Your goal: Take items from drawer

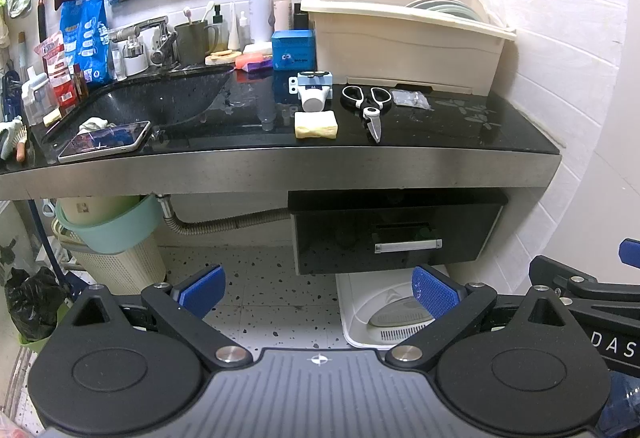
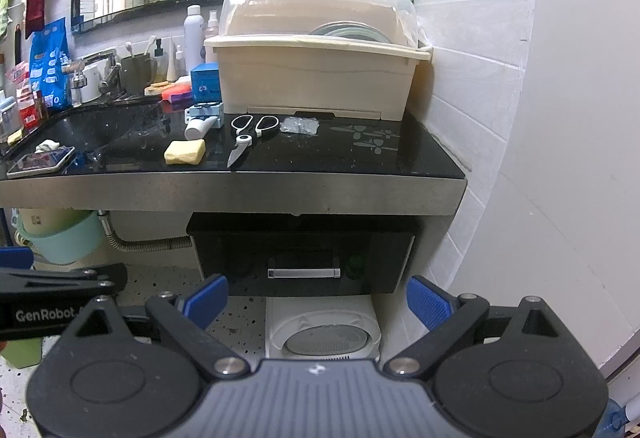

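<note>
Closed drawer sits beyond both spread, empty tools.

We log two legible marks: "GenRobot" in white on the black body of the left hand-held gripper, and the letters "DAS" on the right hand-held gripper, cut off at the frame edge. We cannot read the packaging print on the desk.
</note>
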Motion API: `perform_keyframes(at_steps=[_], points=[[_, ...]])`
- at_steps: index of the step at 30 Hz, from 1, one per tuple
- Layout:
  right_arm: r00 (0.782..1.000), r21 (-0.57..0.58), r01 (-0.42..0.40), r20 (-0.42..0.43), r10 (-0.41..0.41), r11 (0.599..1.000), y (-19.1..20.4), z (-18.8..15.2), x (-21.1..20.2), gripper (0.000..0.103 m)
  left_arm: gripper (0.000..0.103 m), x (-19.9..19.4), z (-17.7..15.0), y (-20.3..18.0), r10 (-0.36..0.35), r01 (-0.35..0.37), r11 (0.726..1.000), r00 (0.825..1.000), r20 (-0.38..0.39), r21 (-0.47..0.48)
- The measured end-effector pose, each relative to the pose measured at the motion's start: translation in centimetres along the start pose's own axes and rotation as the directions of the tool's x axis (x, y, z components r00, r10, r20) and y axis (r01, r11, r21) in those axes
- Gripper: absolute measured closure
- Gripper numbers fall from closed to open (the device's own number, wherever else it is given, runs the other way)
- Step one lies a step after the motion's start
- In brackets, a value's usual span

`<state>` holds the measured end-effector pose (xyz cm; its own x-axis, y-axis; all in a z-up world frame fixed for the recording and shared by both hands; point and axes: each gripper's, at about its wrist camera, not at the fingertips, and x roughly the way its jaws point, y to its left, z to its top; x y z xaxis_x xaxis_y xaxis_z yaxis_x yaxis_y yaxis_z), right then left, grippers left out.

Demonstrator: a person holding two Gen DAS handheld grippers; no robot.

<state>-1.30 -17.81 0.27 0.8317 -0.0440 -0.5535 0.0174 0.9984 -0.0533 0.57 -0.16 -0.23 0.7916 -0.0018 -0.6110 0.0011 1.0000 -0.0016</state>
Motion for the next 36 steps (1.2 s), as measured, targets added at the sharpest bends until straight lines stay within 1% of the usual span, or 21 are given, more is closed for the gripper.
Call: perform_keyframes(at_steps=[6,11,19,20,21,22,26,31,34,36], points=[[1.000,-0.001,0.002,0.028,-0.002,1.000,-0.5,-0.2,1.5,0.006,0.002,0.2,-0.3,0.5,-0.023,0.023,1.000,1.000,0.003,-0.004],[0.999,-0.001,0.003,0.050,-0.003,1.000,-1.0,-0.3,2.8,0.006,0.002,0.9,-0.4,0.4,-0.025,0.025,1.000,1.000,0.006,0.005],[0.996,-0.002,0.006,0.087,-0.005,1.000,-1.7,-0.5,4.8,0.006,0.002,2.1,-0.6,1.1,-0.046,0.046,0.999,0.999,0.000,-0.011],[0.996,-0.003,0.004,0.091,-0.004,1.000,-1.4,-1.0,4.4,0.006,0.002,2.2,-0.7,1.2,-0.048,0.048,0.999,0.999,0.000,-0.013],[0.996,-0.004,-0.003,0.092,0.003,1.000,-0.5,-2.2,3.2,0.006,0.002,2.4,-0.7,1.3,-0.051,0.051,0.999,0.999,-0.001,-0.016],[0.996,0.000,-0.014,0.091,0.014,1.000,-0.3,-2.6,3.2,0.006,0.002,2.4,-0.8,1.0,-0.050,0.050,0.999,0.999,0.000,-0.015],[0.994,0.019,-0.032,0.101,0.030,0.999,-0.9,-3.0,4.7,0.006,0.002,2.8,-1.2,0.5,-0.028,0.029,1.000,1.000,0.013,-0.005],[0.987,-0.021,-0.037,0.154,0.040,0.999,-1.6,-3.7,6.6,0.006,0.002,3.2,-1.7,0.3,0.019,-0.019,1.000,0.999,0.038,0.007],[0.985,-0.032,-0.080,0.150,0.084,0.996,-1.9,-3.9,8.1,0.006,0.002,3.4,-2.1,0.2,0.048,-0.048,0.999,0.997,0.053,0.014],[0.983,-0.035,-0.115,0.142,0.119,0.993,-2.1,-4.0,9.1,0.006,0.002,3.7,-2.3,0.2,0.039,-0.040,0.999,0.998,0.049,0.023]])
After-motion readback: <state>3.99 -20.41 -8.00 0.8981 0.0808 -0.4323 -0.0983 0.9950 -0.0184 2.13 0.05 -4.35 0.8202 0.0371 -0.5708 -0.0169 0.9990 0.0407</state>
